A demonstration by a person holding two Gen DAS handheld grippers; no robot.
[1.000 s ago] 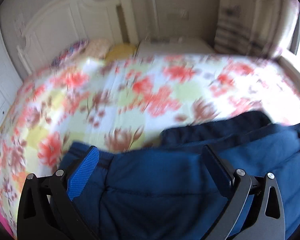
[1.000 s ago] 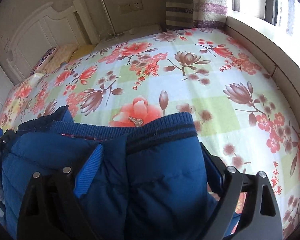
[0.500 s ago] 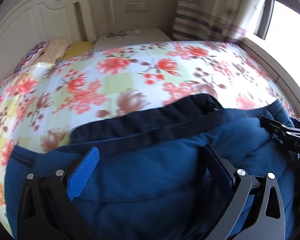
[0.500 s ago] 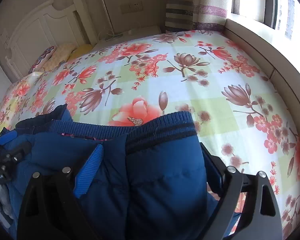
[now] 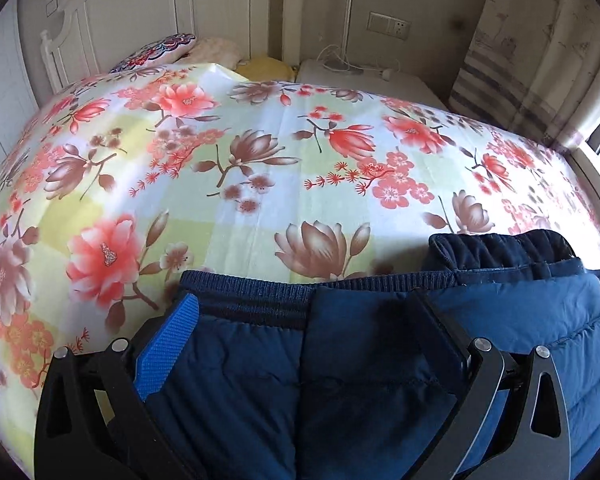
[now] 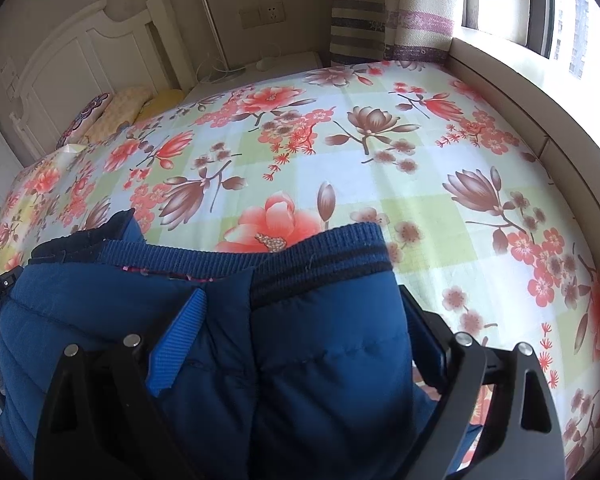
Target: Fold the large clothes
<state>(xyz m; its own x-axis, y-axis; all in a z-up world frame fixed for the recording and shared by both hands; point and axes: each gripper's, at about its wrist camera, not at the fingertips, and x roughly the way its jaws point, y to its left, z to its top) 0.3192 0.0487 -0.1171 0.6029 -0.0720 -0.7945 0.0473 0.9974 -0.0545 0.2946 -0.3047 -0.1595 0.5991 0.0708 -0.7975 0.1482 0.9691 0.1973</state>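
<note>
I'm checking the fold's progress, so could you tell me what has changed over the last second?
The left gripper swung across the blue padded jacket, blurred earlier, and now sits over its ribbed hem. The right gripper and the floral bedsheet look unchanged.

- Bed [image 5: 260, 168] under a floral sheet, white headboard [image 5: 148, 12] behind.
- Nightstand [image 5: 364, 80] beside it, socket [image 5: 388, 26] above.
- Striped curtain [image 6: 380, 20] by the bright window [image 6: 560, 8].

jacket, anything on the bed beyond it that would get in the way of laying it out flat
Nothing visible does. The jacket sits between both claws, and the bedsheet beyond its ribbed hem is bare up to the pillows by the headboard.
</note>
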